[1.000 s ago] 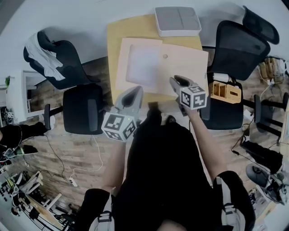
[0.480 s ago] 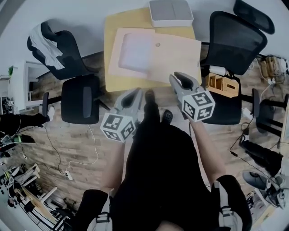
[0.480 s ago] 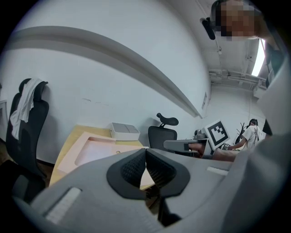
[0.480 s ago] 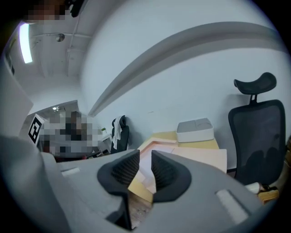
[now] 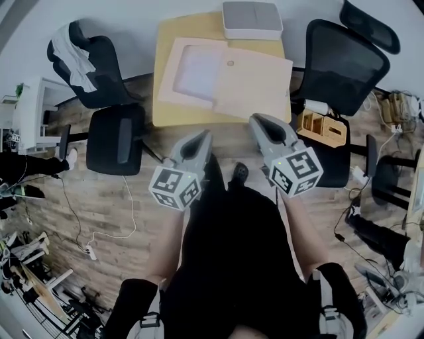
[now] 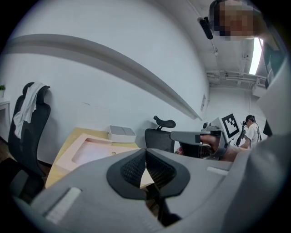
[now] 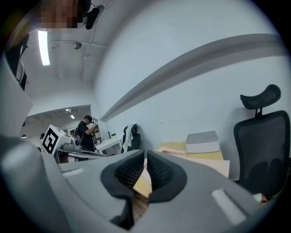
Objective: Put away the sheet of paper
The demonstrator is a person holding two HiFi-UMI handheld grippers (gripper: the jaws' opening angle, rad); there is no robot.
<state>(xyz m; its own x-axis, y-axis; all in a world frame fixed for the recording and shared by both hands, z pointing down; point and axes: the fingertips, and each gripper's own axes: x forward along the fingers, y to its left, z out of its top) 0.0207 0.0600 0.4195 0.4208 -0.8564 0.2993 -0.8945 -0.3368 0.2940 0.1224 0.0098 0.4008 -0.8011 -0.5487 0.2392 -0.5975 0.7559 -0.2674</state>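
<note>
A pale sheet of paper [image 5: 199, 69] lies inside an open pink folder [image 5: 255, 83] on the wooden table [image 5: 179, 33]; in the left gripper view the folder [image 6: 97, 150] lies flat on that table. Both grippers hang over the floor, short of the table's front edge. My left gripper [image 5: 202, 138] [image 6: 145, 152] is shut and empty. My right gripper [image 5: 260, 121] [image 7: 146, 154] is closing, with a thin slit left between the pads and nothing in it.
A grey box [image 5: 250, 18] stands at the table's far edge by the wall. Black office chairs flank the table: one [image 5: 119, 145] at front left, one with a white cloth [image 5: 79, 59] behind it, one [image 5: 344, 59] on the right. A wooden organiser [image 5: 321, 129] sits right of the table.
Both grippers have drawn back from the table toward my body; the right one was over the folder's front edge and is now off the table. The right jaws have narrowed.
</note>
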